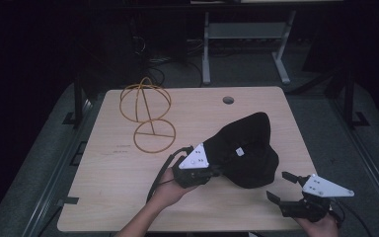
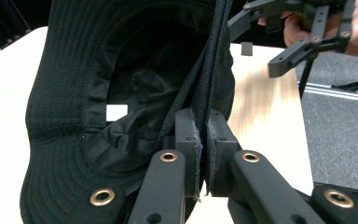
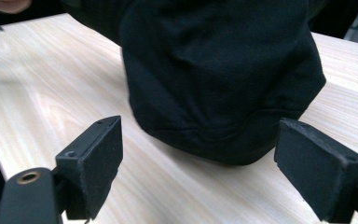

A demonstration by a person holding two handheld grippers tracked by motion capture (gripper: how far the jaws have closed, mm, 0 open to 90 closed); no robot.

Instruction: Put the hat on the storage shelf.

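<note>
A black bucket hat [image 1: 249, 148] lies tipped up on the wooden table [image 1: 118, 182], its inside with a small white label [image 2: 116, 112] turned toward my left gripper. My left gripper [image 1: 216, 171] is shut on the hat's brim, and the left gripper view shows the brim edge [image 2: 204, 140] pinched between the two pads. My right gripper [image 1: 282, 186] stands open near the table's front right corner, a little short of the hat. In the right gripper view the hat's crown [image 3: 223, 79] rests on the wood just beyond the spread pads [image 3: 98, 158].
A gold wire hat stand [image 1: 147, 111] with a round base sits at the table's back left. A cable hole [image 1: 228, 100] is near the back edge. Desk legs [image 1: 242, 44] and cables stand on the floor behind the table.
</note>
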